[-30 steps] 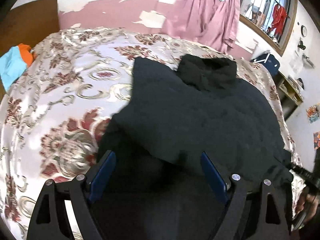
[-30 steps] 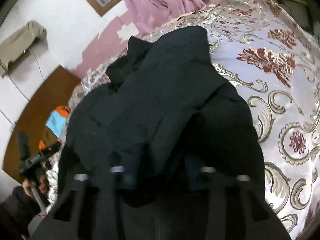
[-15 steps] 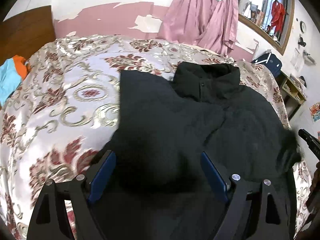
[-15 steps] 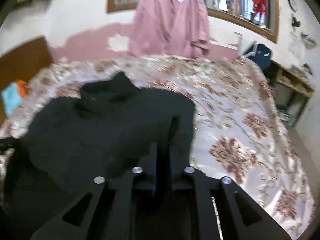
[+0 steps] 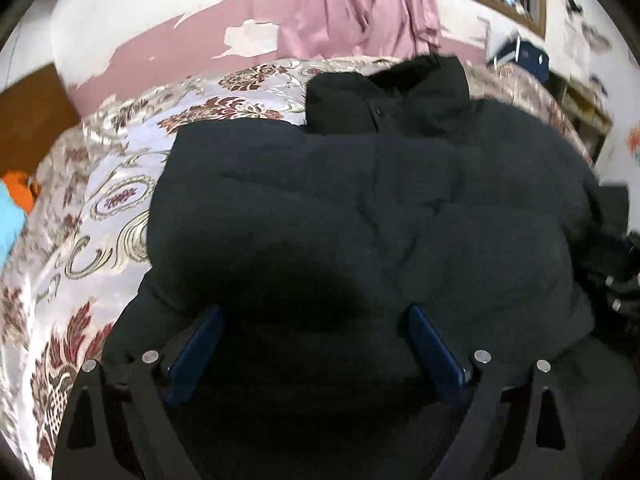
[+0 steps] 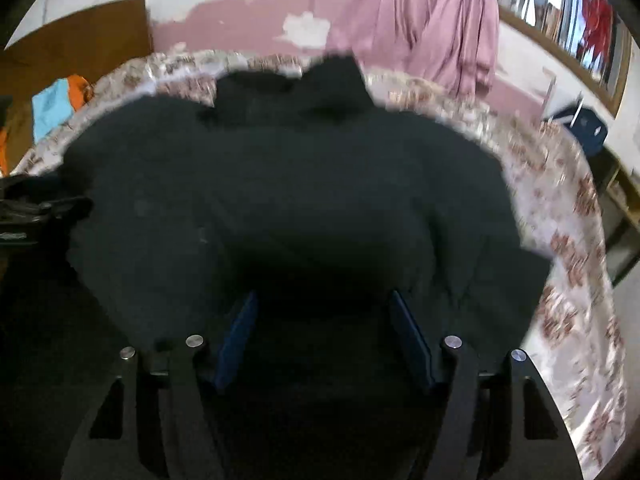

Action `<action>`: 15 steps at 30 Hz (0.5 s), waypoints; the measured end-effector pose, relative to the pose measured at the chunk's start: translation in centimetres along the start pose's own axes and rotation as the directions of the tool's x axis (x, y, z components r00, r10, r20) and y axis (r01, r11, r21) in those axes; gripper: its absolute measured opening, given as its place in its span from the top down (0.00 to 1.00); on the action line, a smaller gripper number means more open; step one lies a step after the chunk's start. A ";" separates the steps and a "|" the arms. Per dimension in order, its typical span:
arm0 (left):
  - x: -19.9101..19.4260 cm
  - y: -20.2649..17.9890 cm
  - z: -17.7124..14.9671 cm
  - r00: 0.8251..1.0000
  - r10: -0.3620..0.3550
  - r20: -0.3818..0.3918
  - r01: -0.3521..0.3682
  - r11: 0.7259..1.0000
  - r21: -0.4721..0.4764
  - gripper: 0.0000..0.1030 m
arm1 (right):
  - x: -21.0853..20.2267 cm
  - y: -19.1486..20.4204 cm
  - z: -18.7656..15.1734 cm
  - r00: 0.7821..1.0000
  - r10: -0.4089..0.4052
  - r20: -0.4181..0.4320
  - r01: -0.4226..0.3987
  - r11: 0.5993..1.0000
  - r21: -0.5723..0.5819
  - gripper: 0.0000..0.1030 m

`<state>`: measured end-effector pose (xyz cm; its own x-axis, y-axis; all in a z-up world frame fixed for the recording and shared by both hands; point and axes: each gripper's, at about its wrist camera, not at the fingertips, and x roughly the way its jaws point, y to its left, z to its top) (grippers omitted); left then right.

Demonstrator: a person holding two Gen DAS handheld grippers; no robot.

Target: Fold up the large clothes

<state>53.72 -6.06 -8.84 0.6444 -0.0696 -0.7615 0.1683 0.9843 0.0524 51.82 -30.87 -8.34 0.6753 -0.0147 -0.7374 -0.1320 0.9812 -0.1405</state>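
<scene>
Lying flatter than a second ago, black jacket (image 5: pixel 360 208) mid-frame on floral bedspread (image 5: pixel 100 208), right gripper (image 6: pixel 322 320) just released, left gripper (image 5: pixel 314 332) widened, both empty.

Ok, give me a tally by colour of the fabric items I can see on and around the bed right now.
Black: 1, the padded black jacket lying on the bed
Floral white and red: 1, the satin patterned bedspread
Pink: 1, the pink curtain at the window
Blue and orange: 1, a bundle of bright cloth by the headboard
Total: 4
</scene>
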 end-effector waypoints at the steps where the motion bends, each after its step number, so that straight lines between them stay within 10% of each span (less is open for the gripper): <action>1: 0.4 -0.2 0.0 1.000 0.007 -0.006 -0.007 1.000 0.007 0.10 | 0.3 0.1 0.0 1.000 -0.007 0.000 0.007 1.000 -0.001 0.39; 8: 2.0 -1.0 0.1 0.999 0.033 -0.022 -0.032 0.998 0.051 0.07 | 0.5 0.4 -0.3 1.000 -0.009 -0.004 0.009 1.000 -0.028 0.39; 15: 0.0 1.1 -0.1 0.993 -0.119 0.021 0.120 0.992 -0.026 0.00 | 1.0 -0.3 -0.6 0.998 0.052 0.025 -0.053 0.999 0.008 0.31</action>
<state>53.86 -4.97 -8.88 0.6350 -0.1899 -0.7488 0.2245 0.9728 -0.0564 52.08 -31.33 -9.42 0.6850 0.0414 -0.7273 -0.1616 0.9822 -0.0963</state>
